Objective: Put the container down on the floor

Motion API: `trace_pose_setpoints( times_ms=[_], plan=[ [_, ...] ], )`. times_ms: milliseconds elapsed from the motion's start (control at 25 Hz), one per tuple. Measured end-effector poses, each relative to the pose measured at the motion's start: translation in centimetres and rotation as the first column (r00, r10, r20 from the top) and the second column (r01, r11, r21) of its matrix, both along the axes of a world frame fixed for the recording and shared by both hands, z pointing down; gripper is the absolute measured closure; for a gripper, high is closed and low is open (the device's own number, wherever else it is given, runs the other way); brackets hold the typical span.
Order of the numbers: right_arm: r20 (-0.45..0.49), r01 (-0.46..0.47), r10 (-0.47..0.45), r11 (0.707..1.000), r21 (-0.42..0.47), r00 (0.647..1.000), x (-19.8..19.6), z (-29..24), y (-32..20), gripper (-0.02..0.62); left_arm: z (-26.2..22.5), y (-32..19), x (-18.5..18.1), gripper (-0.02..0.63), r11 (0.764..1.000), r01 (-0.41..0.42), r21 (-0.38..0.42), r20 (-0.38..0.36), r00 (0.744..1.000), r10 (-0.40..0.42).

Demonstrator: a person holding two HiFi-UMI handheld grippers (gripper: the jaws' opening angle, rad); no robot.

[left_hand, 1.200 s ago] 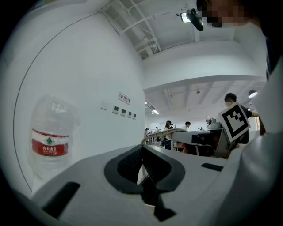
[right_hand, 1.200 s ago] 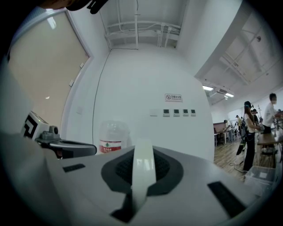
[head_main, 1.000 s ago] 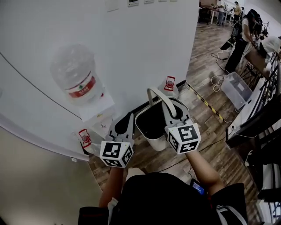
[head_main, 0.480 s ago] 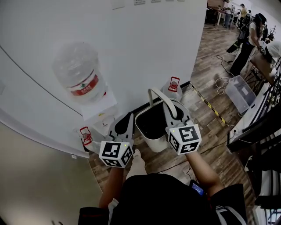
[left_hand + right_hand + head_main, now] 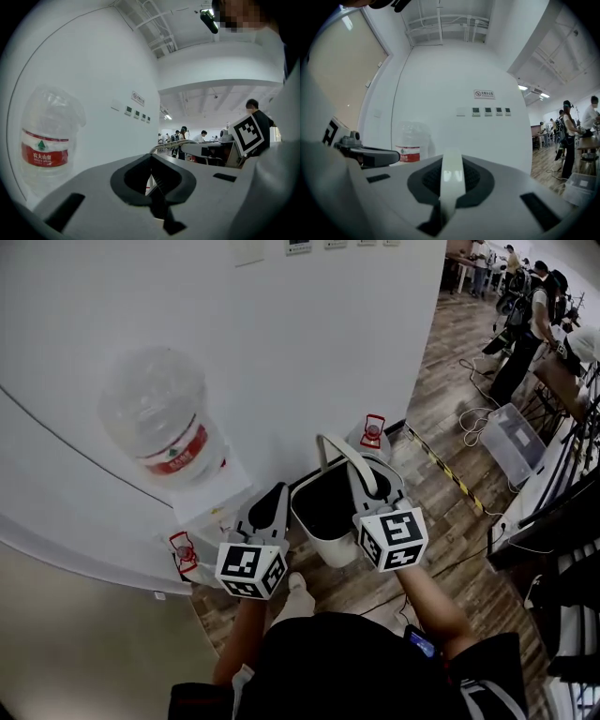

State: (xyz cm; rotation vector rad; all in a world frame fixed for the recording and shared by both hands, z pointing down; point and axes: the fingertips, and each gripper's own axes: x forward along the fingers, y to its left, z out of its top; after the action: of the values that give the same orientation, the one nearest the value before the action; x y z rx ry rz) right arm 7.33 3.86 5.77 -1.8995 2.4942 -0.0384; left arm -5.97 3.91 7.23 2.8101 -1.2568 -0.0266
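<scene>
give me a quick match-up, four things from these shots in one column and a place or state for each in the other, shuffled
Things
1. right gripper
2. left gripper
3. water bottle
4. clear bin

Place or state
A. on the wood floor, far right of the head view
B. shut, nothing between its jaws
C. red label, against the white wall
D. shut on the container handle

Pairs: 1-D, 2-B, 3-C, 4-A
</scene>
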Motion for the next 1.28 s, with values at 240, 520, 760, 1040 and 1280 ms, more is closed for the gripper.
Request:
trace_pose_setpoints(
  times_ms=[240, 520, 760, 1040, 1280],
  plan=[
    [0.007, -0.037, 0.037, 0.999, 0.003, 0.999, -0.4, -0.9, -5.7, 0.565, -1.0, -6.1, -0.3, 0.589, 0.999, -0.039, 0.004, 0.000, 0.999, 0.039],
    [0.001, -0.081, 0.081, 0.997, -0.003, 0.997, -1.0, -1.6, -11.4, 0.565, -1.8, -12.3, -1.1, 0.589, 0.997, -0.080, 0.003, -0.011, 0.997, 0.080],
    [0.002, -0.115, 0.115, 0.993, -0.013, 0.993, -1.9, -1.7, -15.7, 0.565, -2.0, -16.9, -1.7, 0.589, 0.992, -0.128, -0.003, -0.034, 0.991, 0.128],
    [-0.022, -0.152, 0.151, 0.988, -0.037, 0.988, -2.5, -1.2, -19.2, 0.565, -1.6, -20.2, -1.3, 0.589, 0.979, -0.203, -0.009, -0.047, 0.978, 0.203],
    [-0.034, -0.184, 0.183, 0.982, -0.048, 0.983, -3.4, -0.9, -21.5, 0.565, -1.1, -22.5, -1.8, 0.589, 0.969, -0.247, -0.014, -0.048, 0.968, 0.246]
  ],
)
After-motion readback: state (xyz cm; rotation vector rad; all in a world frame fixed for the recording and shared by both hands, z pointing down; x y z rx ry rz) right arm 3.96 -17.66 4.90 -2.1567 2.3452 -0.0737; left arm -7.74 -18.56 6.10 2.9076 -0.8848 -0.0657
